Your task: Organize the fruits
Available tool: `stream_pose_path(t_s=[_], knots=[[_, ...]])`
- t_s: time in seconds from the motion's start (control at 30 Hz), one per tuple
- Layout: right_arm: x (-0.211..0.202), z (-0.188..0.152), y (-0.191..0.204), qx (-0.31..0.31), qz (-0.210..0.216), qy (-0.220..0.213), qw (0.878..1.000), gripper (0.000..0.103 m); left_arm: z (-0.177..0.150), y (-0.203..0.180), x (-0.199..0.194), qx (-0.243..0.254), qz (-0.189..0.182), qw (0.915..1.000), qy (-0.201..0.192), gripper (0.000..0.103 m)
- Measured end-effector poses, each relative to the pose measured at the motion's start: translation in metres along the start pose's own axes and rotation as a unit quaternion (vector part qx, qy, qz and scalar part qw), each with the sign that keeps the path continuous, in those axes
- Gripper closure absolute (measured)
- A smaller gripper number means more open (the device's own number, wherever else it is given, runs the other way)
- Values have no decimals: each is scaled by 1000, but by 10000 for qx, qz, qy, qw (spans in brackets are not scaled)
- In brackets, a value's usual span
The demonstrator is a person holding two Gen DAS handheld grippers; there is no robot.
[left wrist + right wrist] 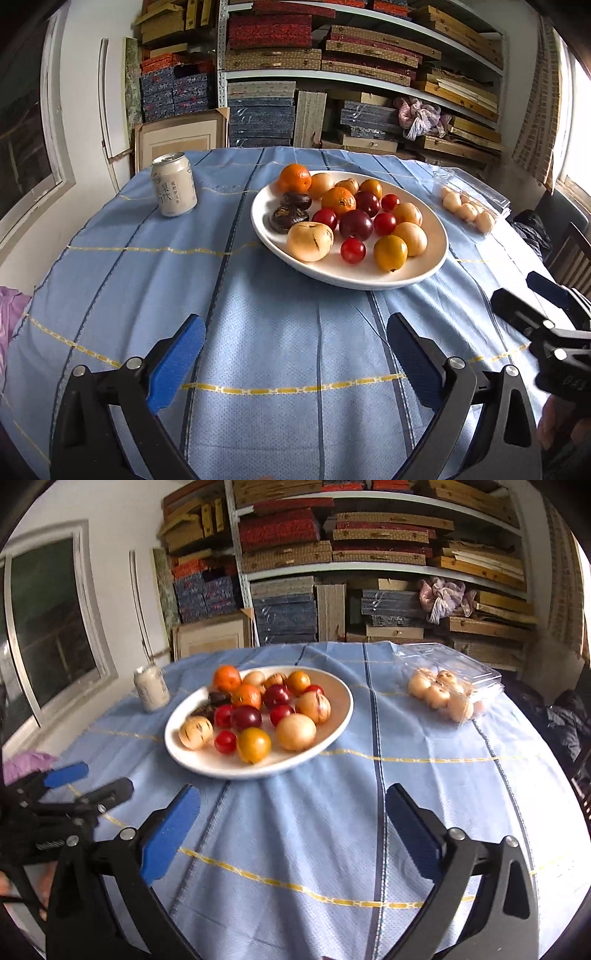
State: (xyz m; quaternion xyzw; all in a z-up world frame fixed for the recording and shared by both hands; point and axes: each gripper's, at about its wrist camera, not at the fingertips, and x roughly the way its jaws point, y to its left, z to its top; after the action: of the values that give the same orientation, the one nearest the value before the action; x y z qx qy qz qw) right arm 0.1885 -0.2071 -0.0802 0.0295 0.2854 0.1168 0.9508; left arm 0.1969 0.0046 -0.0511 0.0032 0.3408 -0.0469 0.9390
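White plate (424,275) heaped with fruit; clear box (476,675) holds pale ones — both grippers (295,354) (291,823) spread, empty.

Two hand-held tools are showing matching builds: the left tool (295,354) and right tool (293,829) are each wearing black plastic arms, triangular cut-outs near the base, silver round screw heads at the pivots and flat, bright blue pads (177,363) lining the inner faces of both fingers.
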Motion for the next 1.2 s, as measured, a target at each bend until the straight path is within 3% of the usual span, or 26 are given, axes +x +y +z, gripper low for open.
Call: stream_pose_path(t_s=[0.23,0.53,1.2], knots=[[15,-11,-9,361,184,187,9990,5,-4,-1,-2,141,348,9993,-82,4],[27,-15,-5,313,5,382,9988,5,-11,-11,-1,233,111,9997,-16,4],[28,-16,-4,251,-101,411,9988,5,-14,-19,-2,348,112,9993,56,4]])
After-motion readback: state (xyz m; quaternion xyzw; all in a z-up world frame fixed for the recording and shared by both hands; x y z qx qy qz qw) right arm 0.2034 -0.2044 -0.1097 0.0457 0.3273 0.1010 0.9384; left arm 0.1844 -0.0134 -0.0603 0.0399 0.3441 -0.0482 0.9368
